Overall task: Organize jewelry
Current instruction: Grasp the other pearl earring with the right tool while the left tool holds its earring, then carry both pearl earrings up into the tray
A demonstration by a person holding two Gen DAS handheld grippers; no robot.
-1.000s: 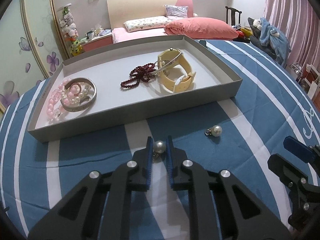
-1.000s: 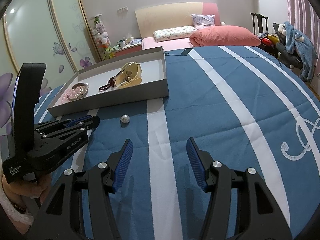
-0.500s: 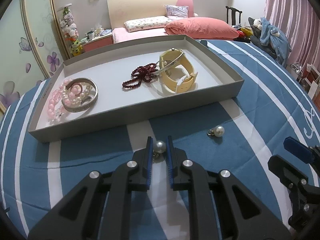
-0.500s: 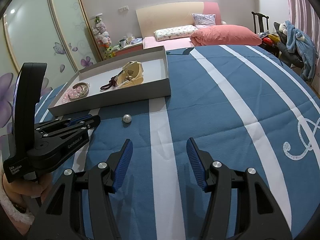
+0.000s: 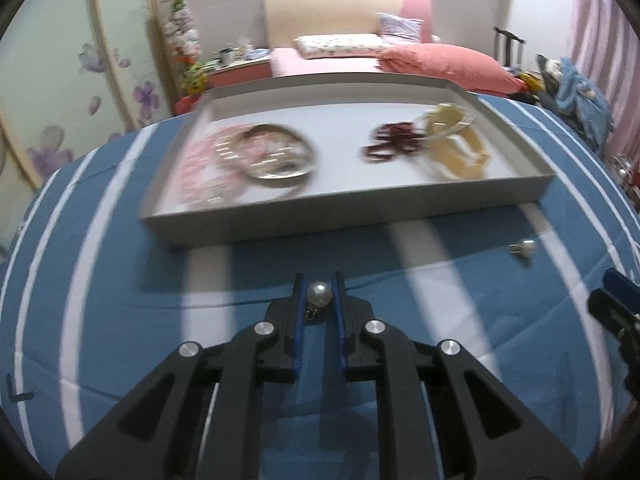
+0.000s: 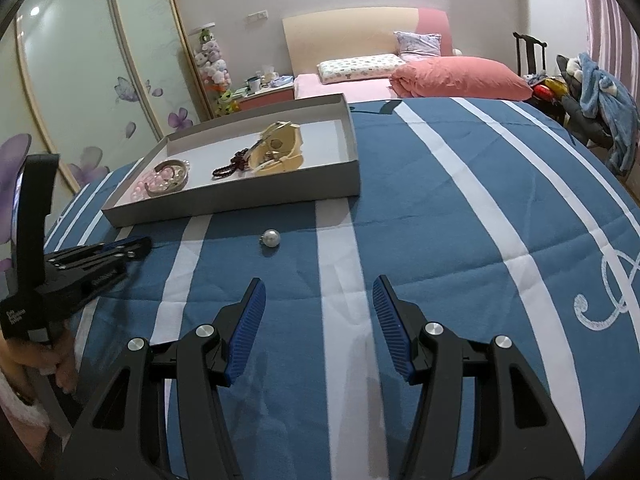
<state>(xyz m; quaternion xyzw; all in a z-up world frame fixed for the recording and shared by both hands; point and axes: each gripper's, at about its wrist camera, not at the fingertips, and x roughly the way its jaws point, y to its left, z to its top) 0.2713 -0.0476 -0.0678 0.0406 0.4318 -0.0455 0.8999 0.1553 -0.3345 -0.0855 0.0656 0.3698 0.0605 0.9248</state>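
bedspread (image 6: pixel 460 240) blue, white stripes | tray (image 6: pixel 240 204) grey | beads (image 5: pixel 390 144) dark red, seemingly

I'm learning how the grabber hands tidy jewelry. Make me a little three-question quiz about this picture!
1. True or false: the left gripper pinches a pearl earring.
2. Where is the second pearl earring?
A) in the tray
B) on the blue striped cloth
C) between the right gripper's fingers
3. Fill in: the right gripper has its fingers ____.

Key:
1. True.
2. B. It lies on the blue striped cloth, in front of the tray.
3. Open, with nothing between them.
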